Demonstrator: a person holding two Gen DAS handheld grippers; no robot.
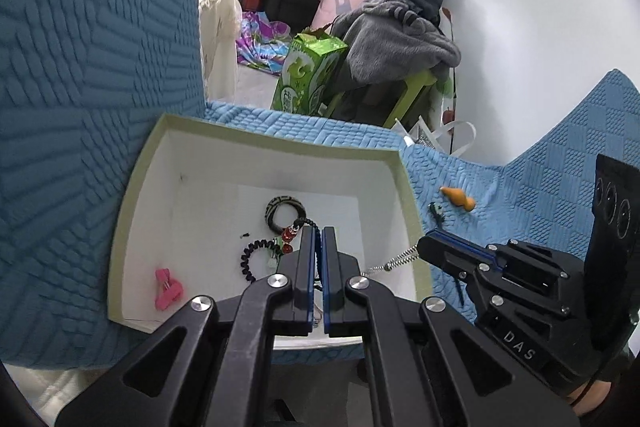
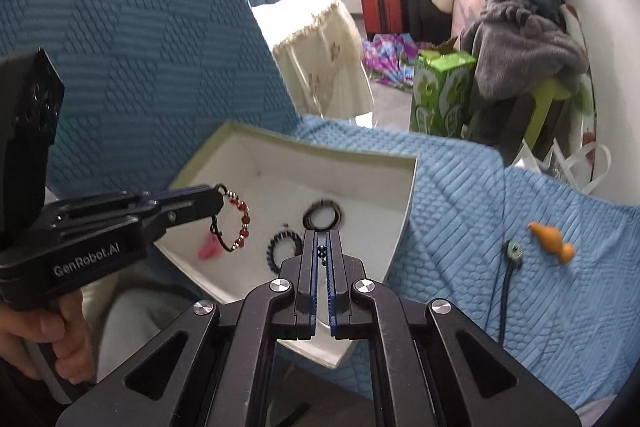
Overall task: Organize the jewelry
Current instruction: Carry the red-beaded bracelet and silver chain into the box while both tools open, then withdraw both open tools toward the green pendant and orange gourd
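Observation:
A white open box (image 1: pixel 140 195) with a green rim sits on the blue quilted cover; it also shows in the right wrist view (image 2: pixel 404 211). My left gripper (image 1: pixel 318 229) is shut on a red-beaded bracelet (image 2: pixel 242 223) with a black cord and holds it above the box. My right gripper (image 2: pixel 322 233) is shut on a silver beaded chain (image 1: pixel 396 261) at the box's right rim. In the box lie a patterned bangle (image 1: pixel 282 213), a black coiled hair tie (image 1: pixel 250 259) and a pink clip (image 1: pixel 168 289).
An orange gourd-shaped pendant (image 2: pixel 550 237) and a dark cord with a green charm (image 2: pixel 512 255) lie on the blue cover (image 2: pixel 520 307) right of the box. A blue upright cushion (image 1: pixel 80 67) stands behind the box. Clothes, a green carton (image 1: pixel 308 75) and suitcases fill the room beyond.

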